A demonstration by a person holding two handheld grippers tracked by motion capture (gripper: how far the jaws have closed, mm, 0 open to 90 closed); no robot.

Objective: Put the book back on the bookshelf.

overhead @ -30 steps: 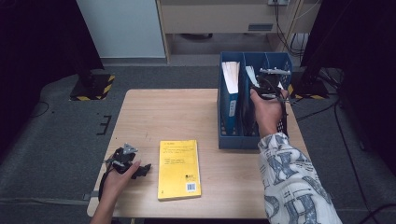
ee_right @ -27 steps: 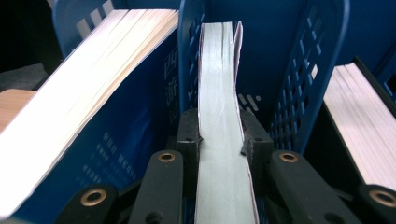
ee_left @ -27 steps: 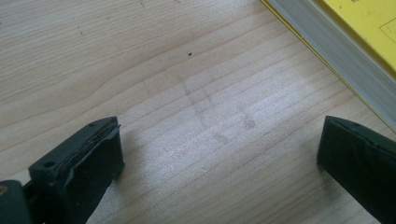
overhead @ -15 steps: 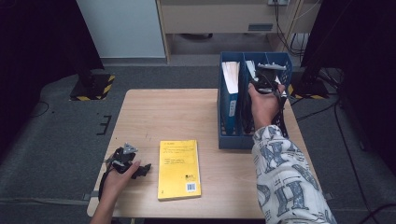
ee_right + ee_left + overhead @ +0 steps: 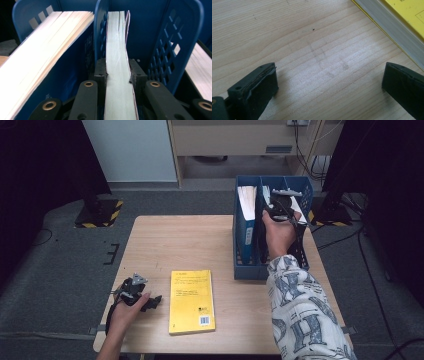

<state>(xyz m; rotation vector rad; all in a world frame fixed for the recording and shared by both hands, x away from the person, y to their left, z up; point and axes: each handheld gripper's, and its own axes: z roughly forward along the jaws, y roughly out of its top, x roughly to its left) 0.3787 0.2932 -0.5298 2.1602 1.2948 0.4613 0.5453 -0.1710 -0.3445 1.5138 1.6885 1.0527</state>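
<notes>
A yellow book [image 5: 192,301] lies flat on the wooden table [image 5: 190,240], near its front edge. My left gripper [image 5: 152,302] rests on the table just left of it, jaws open with only bare wood between them; the yellow book's edge [image 5: 397,22] runs past at the upper right. My right gripper [image 5: 280,206] is up at the blue file rack [image 5: 244,255], shut on a thin book [image 5: 117,75] standing on edge in the middle compartment. Both jaws press its page block.
The blue file rack has three compartments. A thick book [image 5: 42,57] leans in the left one, and pages [image 5: 200,70] show in the right one. Black stands and cables line the floor beyond the table.
The right hand and gripper have shifted slightly toward the rack's far end with the thin book. The left gripper and the yellow book have not moved.
</notes>
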